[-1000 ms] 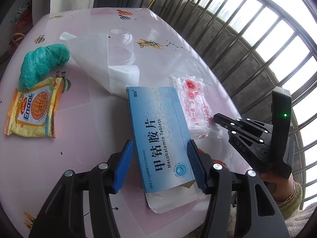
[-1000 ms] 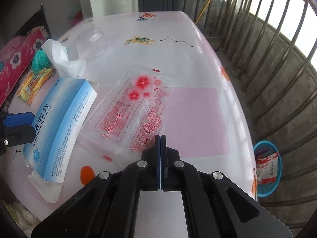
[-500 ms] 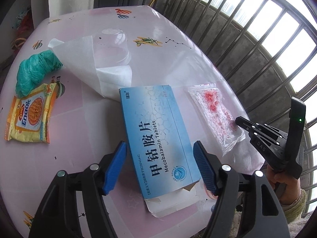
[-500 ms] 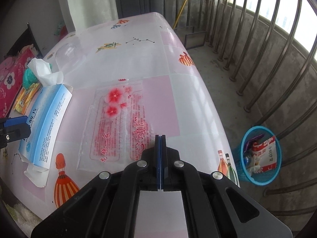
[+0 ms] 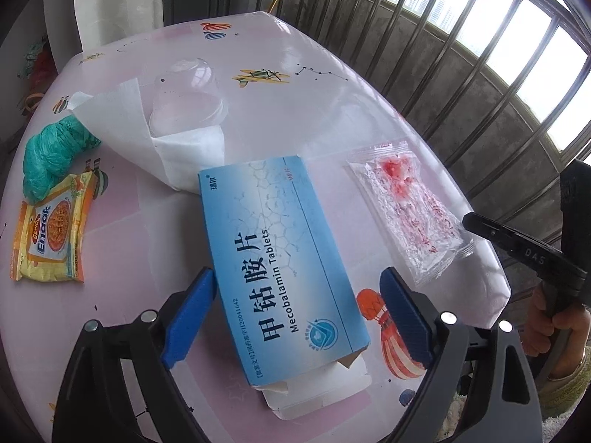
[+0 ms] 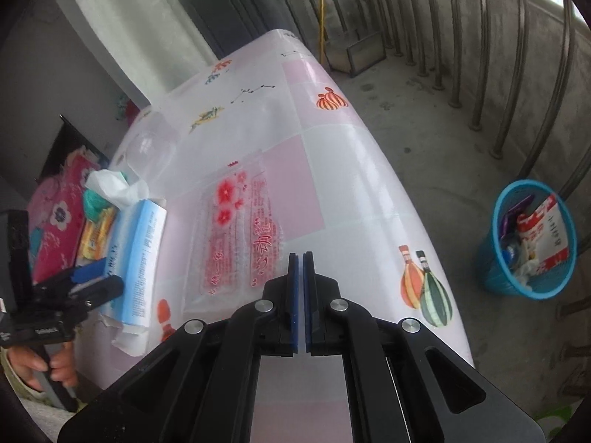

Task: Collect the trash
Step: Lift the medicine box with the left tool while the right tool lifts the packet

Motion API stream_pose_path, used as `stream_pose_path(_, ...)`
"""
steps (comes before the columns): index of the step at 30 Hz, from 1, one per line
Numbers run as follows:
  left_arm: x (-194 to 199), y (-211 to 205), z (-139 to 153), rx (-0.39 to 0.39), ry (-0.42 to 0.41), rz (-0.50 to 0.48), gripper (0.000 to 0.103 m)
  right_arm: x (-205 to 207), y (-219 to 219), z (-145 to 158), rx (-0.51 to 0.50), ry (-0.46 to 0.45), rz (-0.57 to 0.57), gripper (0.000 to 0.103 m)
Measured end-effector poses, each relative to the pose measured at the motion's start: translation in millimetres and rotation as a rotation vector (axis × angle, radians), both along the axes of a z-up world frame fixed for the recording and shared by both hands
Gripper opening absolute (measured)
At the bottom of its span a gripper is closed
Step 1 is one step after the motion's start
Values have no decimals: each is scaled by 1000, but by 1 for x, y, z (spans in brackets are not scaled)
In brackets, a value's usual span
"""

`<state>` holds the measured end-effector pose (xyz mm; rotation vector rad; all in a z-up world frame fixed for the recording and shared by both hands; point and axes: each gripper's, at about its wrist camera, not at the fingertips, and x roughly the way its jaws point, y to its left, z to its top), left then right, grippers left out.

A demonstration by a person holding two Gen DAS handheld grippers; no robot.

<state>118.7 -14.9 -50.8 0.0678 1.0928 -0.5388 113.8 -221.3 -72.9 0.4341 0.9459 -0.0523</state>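
A blue-and-white tablet box [image 5: 280,258] lies flat on the pink table [image 5: 314,59], its torn flap toward me. My left gripper [image 5: 297,284] straddles the box's near end. Its jaws are opening and neither blue pad touches the cardboard. Right of the box lies a clear wrapper with red flowers [image 5: 406,214], also seen in the right wrist view [image 6: 236,229]. My right gripper [image 6: 301,258] sits at that wrapper's near right edge, all but shut, with a thin slit just parting between the pads. Nothing shows in the slit.
A white tissue [image 5: 147,136], a clear plastic lid [image 5: 188,99], a green bag [image 5: 51,155] and a yellow snack packet [image 5: 51,229] lie on the table's left part. A blue bin [image 6: 532,243] holding trash stands on the floor to the right, near the metal railing [image 6: 480,74].
My left jaws have spread wide off the box. The right gripper rolled and dragged the wrapper away from the box toward the table's right edge. Its pads have now parted a hair.
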Motion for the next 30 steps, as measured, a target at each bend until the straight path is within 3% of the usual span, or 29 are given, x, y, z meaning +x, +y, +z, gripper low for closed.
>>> stream_pose_path(1,2,-1,-1,0,0,3,88,2,1,1,21,-4,9,9)
stream_pose_path(4,7,-3,-7,-8,10,17,88,9,13,6,29,-6,48,37)
stream_pose_path(8,14,-2,-16,-8,36,37,88,19,32,8,-22,8,102,55)
stream_pose_path(13,14,4,-16,-25,14,42,87,31,56,-4,-76,47,148,63)
stream_pose_path(16,13,8,-15,-50,11,40,77,32,77,-9,-198,51,184,66)
stream_pose_path(21,12,17,-14,-87,15,46,74,30,104,-14,-372,64,239,65)
stream_pose_path(26,10,25,-9,-121,3,51,73,24,97,-10,-363,73,207,30)
stream_pose_path(28,9,27,-7,-132,1,54,73,22,94,-9,-357,78,198,19)
stream_pose_path(30,6,28,-6,-141,-3,55,73,20,95,-8,-363,79,203,16)
